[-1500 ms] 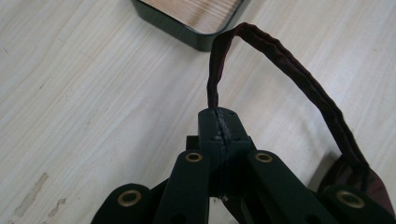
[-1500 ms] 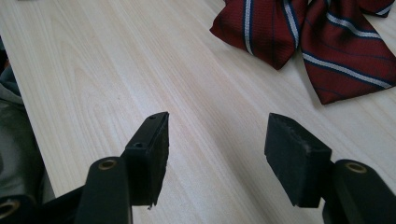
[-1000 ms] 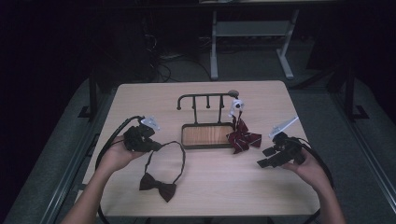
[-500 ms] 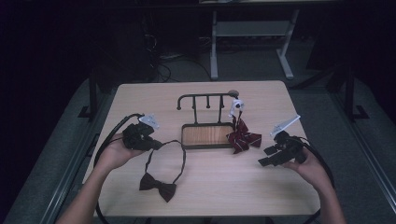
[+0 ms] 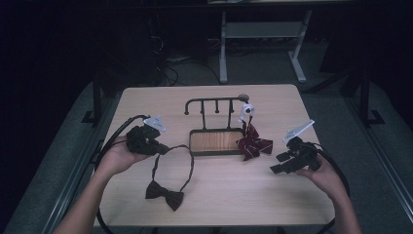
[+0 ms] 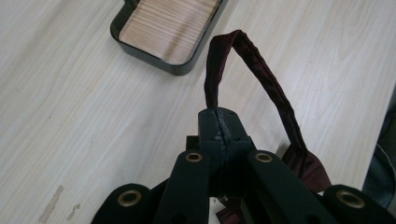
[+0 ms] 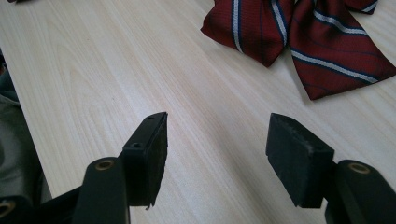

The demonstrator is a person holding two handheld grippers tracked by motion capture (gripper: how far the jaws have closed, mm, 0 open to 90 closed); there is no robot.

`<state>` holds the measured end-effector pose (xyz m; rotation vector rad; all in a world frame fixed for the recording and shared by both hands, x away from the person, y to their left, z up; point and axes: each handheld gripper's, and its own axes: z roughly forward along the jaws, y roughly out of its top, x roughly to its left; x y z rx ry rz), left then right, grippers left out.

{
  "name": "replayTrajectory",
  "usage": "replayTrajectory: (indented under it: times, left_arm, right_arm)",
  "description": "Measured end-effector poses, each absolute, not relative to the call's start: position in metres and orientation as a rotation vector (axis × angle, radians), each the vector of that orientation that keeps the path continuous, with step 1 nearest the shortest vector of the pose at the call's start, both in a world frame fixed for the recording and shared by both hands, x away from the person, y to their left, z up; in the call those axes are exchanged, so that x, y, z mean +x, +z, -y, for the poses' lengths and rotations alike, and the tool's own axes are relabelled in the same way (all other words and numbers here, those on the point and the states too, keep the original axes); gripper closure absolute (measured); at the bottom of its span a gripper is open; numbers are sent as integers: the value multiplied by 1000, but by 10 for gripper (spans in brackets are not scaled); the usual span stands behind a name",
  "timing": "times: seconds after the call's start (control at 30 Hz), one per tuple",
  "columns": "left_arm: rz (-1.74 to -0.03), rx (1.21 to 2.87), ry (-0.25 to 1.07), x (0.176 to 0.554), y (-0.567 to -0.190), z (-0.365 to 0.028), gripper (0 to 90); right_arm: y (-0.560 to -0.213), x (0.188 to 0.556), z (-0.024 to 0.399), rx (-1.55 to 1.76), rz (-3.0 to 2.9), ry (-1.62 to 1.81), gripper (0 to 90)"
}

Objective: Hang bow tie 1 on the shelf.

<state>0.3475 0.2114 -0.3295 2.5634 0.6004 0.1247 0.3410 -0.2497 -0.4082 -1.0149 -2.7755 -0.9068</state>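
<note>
A light wooden table (image 5: 214, 195) holds a small black tray with a wooden floor (image 5: 215, 141) in the middle, and a black metal rack with little pegs (image 5: 214, 103) stands up from the tray's far side, at 12 o'clock. At 3 o'clock from the tray lies a dark red bow tie with thin white stripes (image 5: 253, 145), touching the tray's right end, and a small white clip (image 5: 247, 110) sits above it by the rack. At 7 o'clock from the tray lies a dark brown bow tie (image 5: 164, 194) with a long thin brown neck strap (image 5: 187, 161) that loops up toward the tray. The left gripper (image 5: 163, 149) is at 9 o'clock from the tray, held in the person's left hand (image 5: 117, 157). Its two black jaws are squeezed together on the strap, and in the left gripper view the strap (image 6: 261, 79) curves up out of the jaw tips and back down to the bow. The right gripper (image 5: 281, 163) is at 4 o'clock from the tray, near the striped bow tie. Its jaws are spread wide apart over bare table (image 7: 93, 70) and hold nothing, with the striped bow tie (image 7: 299, 32) just ahead of them.
</note>
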Motion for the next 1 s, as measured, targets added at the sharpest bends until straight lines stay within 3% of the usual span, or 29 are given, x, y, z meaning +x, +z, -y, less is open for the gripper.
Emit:
replayTrajectory:
  times: [1.0]
  left_arm:
    - [-548, 2560, 163, 356, -290, -200, 900]
  right_arm:
    - [-404, 338, 254, -991, 2783, -947, 386]
